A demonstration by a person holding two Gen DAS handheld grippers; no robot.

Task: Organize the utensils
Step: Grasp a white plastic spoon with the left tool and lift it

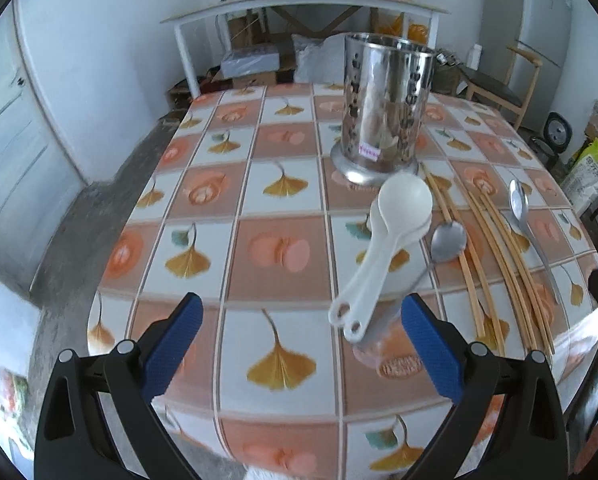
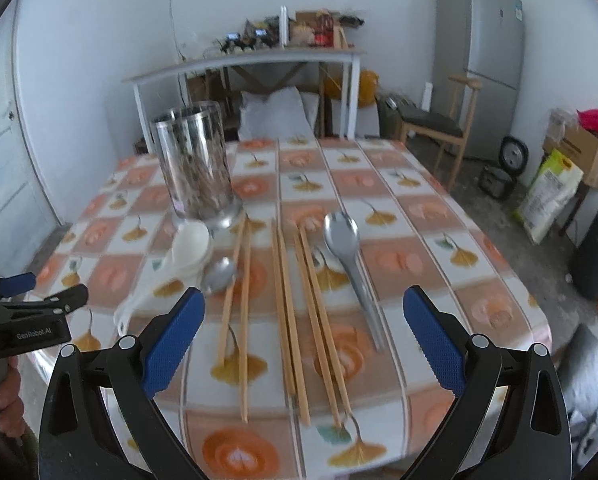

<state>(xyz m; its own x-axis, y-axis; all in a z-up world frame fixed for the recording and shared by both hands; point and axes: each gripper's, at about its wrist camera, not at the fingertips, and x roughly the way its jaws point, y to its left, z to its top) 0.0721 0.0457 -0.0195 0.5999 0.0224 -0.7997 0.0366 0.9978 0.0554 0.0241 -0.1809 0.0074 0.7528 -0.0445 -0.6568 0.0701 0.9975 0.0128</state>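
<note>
Both my grippers gape wide and empty, left gripper (image 1: 301,344) just short of the white spoons (image 1: 383,248), right gripper (image 2: 305,338) over the chopsticks (image 2: 287,312). All utensils lie on the bench (image 1: 227,208) before the steel holder (image 1: 383,108). One small metal spoon's (image 1: 447,238) handle hides behind my fingers (image 1: 431,344).

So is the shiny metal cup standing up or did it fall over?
Standing up. The metal holder sits on its round base on the table, open top facing upward, in both views.
</note>
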